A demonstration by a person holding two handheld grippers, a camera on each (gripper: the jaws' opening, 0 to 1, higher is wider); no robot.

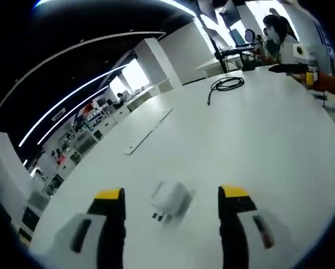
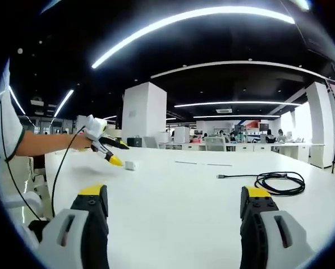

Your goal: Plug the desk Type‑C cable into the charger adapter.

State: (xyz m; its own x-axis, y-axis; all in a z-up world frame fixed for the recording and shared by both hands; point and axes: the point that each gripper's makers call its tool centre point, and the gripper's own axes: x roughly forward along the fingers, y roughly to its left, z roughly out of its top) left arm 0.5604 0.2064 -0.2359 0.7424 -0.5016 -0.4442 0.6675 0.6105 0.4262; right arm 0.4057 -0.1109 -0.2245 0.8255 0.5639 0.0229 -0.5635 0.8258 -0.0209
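Jaws spread, left gripper [image 1: 171, 203] hovers over charger adapter [image 1: 170, 200].

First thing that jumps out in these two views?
In the left gripper view, the white charger adapter lies on the white desk right between the left gripper's open yellow-tipped jaws, prongs toward the camera. In the right gripper view, the coiled black Type-C cable lies off to the right on the desk, its plug end stretched left, untouched, beyond the open right gripper.
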